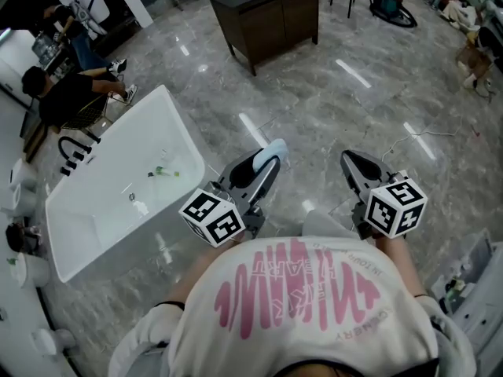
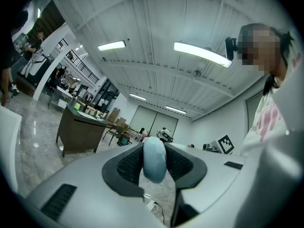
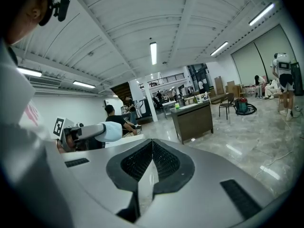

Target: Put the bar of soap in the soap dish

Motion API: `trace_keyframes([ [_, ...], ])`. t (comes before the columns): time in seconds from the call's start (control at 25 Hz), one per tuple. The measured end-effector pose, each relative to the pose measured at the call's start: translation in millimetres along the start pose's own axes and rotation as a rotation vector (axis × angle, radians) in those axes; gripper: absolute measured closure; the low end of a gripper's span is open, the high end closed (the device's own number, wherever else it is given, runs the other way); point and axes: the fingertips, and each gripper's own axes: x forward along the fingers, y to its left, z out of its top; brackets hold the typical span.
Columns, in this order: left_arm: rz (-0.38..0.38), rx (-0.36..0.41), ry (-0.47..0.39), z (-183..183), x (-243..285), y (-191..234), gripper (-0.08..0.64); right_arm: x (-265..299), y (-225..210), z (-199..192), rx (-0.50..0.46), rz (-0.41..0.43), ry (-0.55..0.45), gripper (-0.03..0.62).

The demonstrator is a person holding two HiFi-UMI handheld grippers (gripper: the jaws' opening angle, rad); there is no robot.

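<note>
A pale blue bar of soap (image 2: 154, 159) stands on edge between the jaws of my left gripper (image 2: 154, 148), which is shut on it. In the head view the soap (image 1: 275, 148) sticks out of the left gripper (image 1: 269, 157), held over the marble floor to the right of the white bathtub (image 1: 94, 226). My right gripper (image 1: 346, 158) hangs beside it, shut, with its tips together and nothing between them (image 3: 151, 144). The right gripper view shows the left gripper and the soap (image 3: 109, 131) at the left. I cannot make out a soap dish.
A dark wooden vanity (image 1: 271, 14) with a white basin stands ahead across the floor, also visible as a cabinet (image 3: 192, 121) in the right gripper view. Small items lie in the bathtub (image 1: 163, 171). People sit at the far left (image 1: 63, 93). A cable (image 1: 424, 136) runs on the floor at the right.
</note>
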Motion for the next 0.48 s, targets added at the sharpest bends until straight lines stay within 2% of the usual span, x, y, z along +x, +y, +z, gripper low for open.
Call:
trace_keyframes([
  [0.32, -0.018, -0.024, 0.027, -3.8, 23.8, 23.2, 0.431, 26.3, -16.3, -0.7, 0.008, -0.006, 0.033, 0.575],
  [0.48, -0.011, -0.016, 0.029, 2.5, 46.2, 40.8, 0.431, 45.3, -35.1, 12.2, 0.010, 0.000, 0.023, 0.575],
])
